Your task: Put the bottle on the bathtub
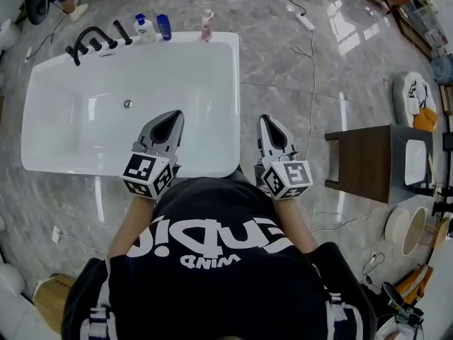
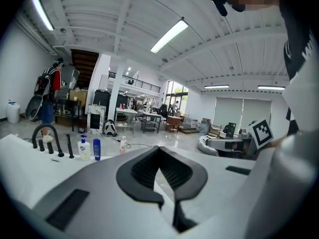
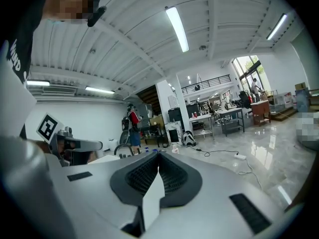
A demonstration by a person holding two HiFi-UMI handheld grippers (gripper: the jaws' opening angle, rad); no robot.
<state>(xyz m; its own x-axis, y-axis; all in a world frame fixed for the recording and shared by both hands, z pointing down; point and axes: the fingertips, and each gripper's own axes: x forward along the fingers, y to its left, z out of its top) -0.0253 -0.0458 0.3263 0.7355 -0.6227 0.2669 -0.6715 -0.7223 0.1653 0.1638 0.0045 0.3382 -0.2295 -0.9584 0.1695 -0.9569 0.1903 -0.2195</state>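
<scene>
The person's black T-shirt [image 1: 212, 275] carries large white lettering, seen upside down and not readable whole. A smaller white line beside it appears to read "WIND". Labels on the white pump bottle [image 1: 145, 28], blue bottle [image 1: 163, 27] and pink bottle [image 1: 207, 25] are too small to read.

Glossy white bathtub [image 1: 230, 83]; polished grey marble floor [image 1: 283, 83]; dark matt wooden table [image 1: 361, 163].

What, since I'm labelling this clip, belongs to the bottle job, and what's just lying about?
Job: bathtub; pump bottle, blue bottle, pink bottle on its rim; left gripper, right gripper, shut, empty.
Lying about: black faucet, power strip, brown table.
</scene>
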